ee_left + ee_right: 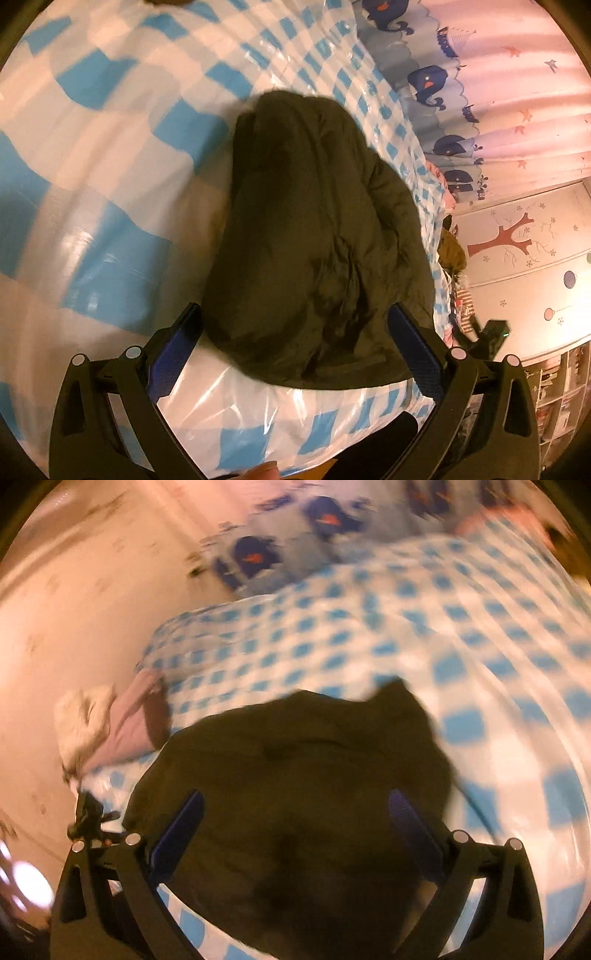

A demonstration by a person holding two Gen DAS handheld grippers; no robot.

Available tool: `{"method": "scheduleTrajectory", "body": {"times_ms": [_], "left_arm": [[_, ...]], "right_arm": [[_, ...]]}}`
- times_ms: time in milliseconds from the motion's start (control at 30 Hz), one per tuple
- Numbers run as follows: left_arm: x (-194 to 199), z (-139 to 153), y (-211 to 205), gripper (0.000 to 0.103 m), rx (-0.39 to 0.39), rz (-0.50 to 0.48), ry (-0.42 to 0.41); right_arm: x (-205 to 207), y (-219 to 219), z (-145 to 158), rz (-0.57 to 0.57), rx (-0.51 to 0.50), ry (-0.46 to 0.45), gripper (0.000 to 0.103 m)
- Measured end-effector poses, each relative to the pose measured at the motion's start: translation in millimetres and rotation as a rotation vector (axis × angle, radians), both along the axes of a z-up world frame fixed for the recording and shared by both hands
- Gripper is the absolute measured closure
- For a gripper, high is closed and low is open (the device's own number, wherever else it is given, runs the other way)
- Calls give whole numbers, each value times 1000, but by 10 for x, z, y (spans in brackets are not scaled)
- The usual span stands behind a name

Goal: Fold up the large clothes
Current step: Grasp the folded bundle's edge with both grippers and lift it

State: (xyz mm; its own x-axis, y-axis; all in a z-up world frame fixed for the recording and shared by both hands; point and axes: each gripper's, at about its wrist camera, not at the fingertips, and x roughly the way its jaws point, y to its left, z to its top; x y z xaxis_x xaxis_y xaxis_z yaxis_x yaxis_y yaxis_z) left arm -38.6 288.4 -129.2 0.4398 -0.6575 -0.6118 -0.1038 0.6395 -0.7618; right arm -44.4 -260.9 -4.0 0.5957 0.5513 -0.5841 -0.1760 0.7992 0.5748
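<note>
A dark olive padded jacket [314, 240] lies bunched on a blue and white checked plastic sheet [110, 166]. My left gripper [295, 314] is open, its blue-padded fingers [173, 347] standing wide on either side of the jacket's near end, holding nothing. In the blurred right wrist view the same jacket [295, 775] fills the lower middle. My right gripper [295, 797] is open above it, with its fingers [417, 830] spread over the cloth.
The checked sheet [406, 627] covers a bed. A whale-print curtain [432, 81] hangs behind it. A wall with a tree decal [513, 240] and shelves [561, 387] stand to the right. A pink and white bundle [110, 720] lies at the bed's left edge.
</note>
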Motion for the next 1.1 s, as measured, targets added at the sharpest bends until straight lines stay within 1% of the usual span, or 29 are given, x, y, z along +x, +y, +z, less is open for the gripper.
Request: {"method": "scheduleTrajectory", "body": {"times_ms": [67,100,133,167,200,233,300,333,367,400,467,500,533,567,633,667,733,767,800,867,900,933,967,1000,1033,1067,1100], "left_arm": [[89,-12,-147,7,2,-6,-14],[130,-9,-195,7,14,-2,-16],[180,-28,-254,7,27,6,-14],[207,-26,-266,7,28,11,-10],[215,-27,-271,7,17,17,-19],[184,1,-270,8,-8,12,-49],[112,82,-225,26,8,9,-86],[66,100,-184,29,6,-1,-104],[48,80,-145,33,-4,-2,-104],[46,39,-101,34,-16,2,-93],[58,-67,-35,34,-43,11,-68],[66,-93,-28,33,-48,18,-61],[59,-120,-31,24,-63,31,-54],[74,-132,-34,12,-80,42,-49],[89,-162,-68,10,-109,58,-42],[118,-164,-98,10,-112,59,-47],[176,-177,-143,9,-124,65,-53],[199,-178,-161,9,-117,64,-58],[214,-174,-179,9,-107,63,-65],[244,-168,-204,9,-93,60,-79],[258,-171,-214,9,-89,57,-78],[254,-175,-218,10,-82,55,-78],[263,-180,-223,13,-73,52,-78],[265,-192,-224,24,-61,55,-73],[264,-213,-215,30,-42,66,-60],[268,-238,-203,39,-40,71,-53],[270,-262,-188,45,-51,78,-51]], "right_arm": [[139,421,-1,66,-19,-21,7],[223,671,-107,96,-52,3,7],[283,851,-247,126,-104,40,7],[319,1030,-440,153,-191,88,7],[345,1224,-703,191,-309,129,7],[318,1272,-774,197,-354,110,7],[296,1228,-693,167,-354,123,7],[258,1189,-583,130,-356,111,7],[214,1185,-475,109,-353,76,7],[173,1217,-317,100,-344,18,7],[178,1385,10,88,-347,-84,7],[215,1484,122,91,-345,-116,7],[274,1586,180,98,-343,-131,7],[340,1685,203,103,-340,-136,7],[496,1892,139,112,-331,-126,7],[567,1989,29,118,-336,-97,7],[704,2178,-297,143,-364,-7,7],[745,2233,-476,160,-371,34,7],[735,2233,-579,164,-368,49,7],[750,2216,-576,167,-365,71,7],[719,2200,-503,157,-366,62,7],[688,2176,-430,145,-364,32,7],[641,2166,-329,134,-361,-21,7],[601,2170,-220,114,-377,-65,7],[588,2168,-192,106,-383,-74,7],[634,2193,-241,109,-389,-53,7],[711,2238,-402,125,-410,9,7]]}}
